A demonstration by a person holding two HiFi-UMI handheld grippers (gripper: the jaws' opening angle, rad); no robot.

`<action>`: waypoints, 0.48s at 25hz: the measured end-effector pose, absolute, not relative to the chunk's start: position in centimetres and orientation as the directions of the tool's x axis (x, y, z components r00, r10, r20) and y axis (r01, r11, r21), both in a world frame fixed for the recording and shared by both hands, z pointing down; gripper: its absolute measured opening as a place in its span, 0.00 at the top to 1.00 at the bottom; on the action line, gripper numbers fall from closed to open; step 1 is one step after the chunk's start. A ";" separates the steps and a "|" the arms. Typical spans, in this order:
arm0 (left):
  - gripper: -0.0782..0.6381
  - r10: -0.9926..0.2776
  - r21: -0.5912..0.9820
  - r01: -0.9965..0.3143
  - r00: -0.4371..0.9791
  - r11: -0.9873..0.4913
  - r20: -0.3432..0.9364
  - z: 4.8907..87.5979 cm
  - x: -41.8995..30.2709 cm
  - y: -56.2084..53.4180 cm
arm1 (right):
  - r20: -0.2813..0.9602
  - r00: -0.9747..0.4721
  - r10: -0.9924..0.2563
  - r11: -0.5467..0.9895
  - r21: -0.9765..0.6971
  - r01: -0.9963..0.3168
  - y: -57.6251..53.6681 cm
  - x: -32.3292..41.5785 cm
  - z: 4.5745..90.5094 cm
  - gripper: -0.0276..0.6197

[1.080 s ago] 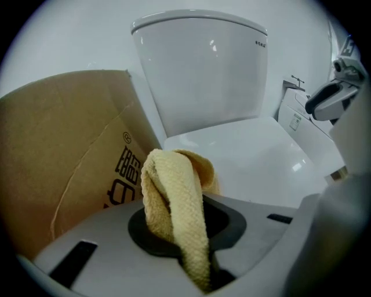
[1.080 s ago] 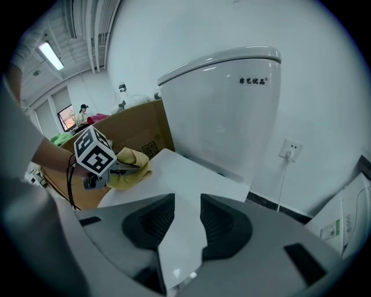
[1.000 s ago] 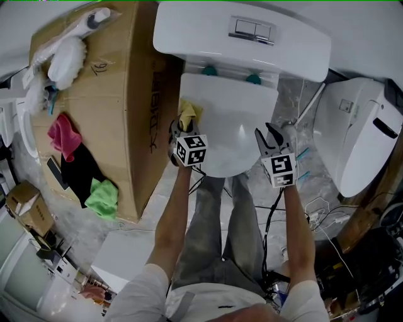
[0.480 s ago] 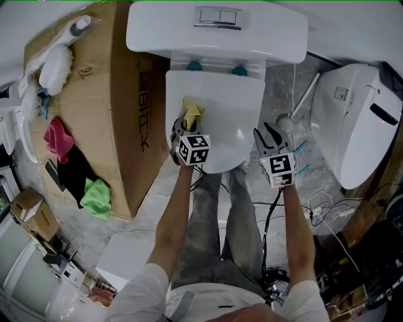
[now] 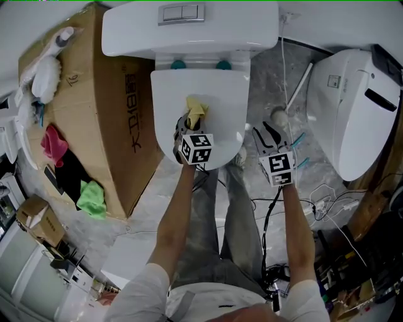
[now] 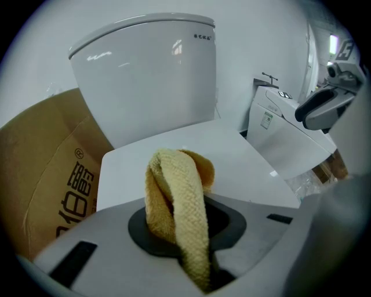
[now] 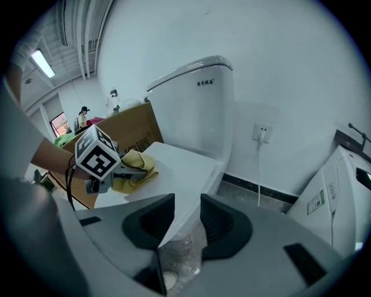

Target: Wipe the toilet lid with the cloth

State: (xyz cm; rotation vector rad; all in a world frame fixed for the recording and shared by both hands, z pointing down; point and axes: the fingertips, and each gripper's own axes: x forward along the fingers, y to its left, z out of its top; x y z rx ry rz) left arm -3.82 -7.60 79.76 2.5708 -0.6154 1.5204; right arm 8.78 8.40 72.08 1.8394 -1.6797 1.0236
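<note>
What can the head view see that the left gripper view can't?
Only the head view: the pink rag, the green rag, the flush buttons and the person's arms. Only the left gripper view: the small print on the tank front, and, close up, the left gripper shut on the cloth. Both: that yellow cloth, the white lid, the tank, the box and the right gripper.
</note>
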 end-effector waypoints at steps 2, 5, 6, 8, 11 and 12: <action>0.78 -0.277 -0.110 -0.371 0.433 -0.922 0.858 79.8 -3.0 -6.7 | 0.760 -0.009 -0.649 -0.161 -0.148 -0.976 9.1 9.1 72.2 0.72; 0.78 -0.253 -0.093 -0.349 0.447 -0.932 0.858 79.8 -2.0 -5.4 | 0.758 -0.002 -0.652 -0.171 -0.149 -0.974 9.9 9.3 72.1 0.72; 0.78 -0.247 -0.089 -0.342 0.452 -0.935 0.857 79.8 -1.6 -5.0 | 0.758 0.001 -0.652 -0.178 -0.152 -0.972 10.2 9.3 72.1 0.72; 0.78 -0.233 -0.079 -0.330 0.461 -0.941 0.856 79.8 -1.0 -4.2 | 0.760 0.010 -0.649 -0.205 -0.162 -0.965 10.8 9.4 72.0 0.72; 0.78 -0.211 -0.064 -0.306 0.476 -0.950 0.854 79.8 -0.1 -3.1 | 0.760 0.022 -0.650 -0.234 -0.172 -0.957 11.6 9.5 71.8 0.72; 0.78 -0.202 -0.058 -0.296 0.481 -0.953 0.853 79.8 0.2 -2.7 | 0.759 0.026 -0.651 -0.240 -0.172 -0.955 11.9 9.5 71.8 0.72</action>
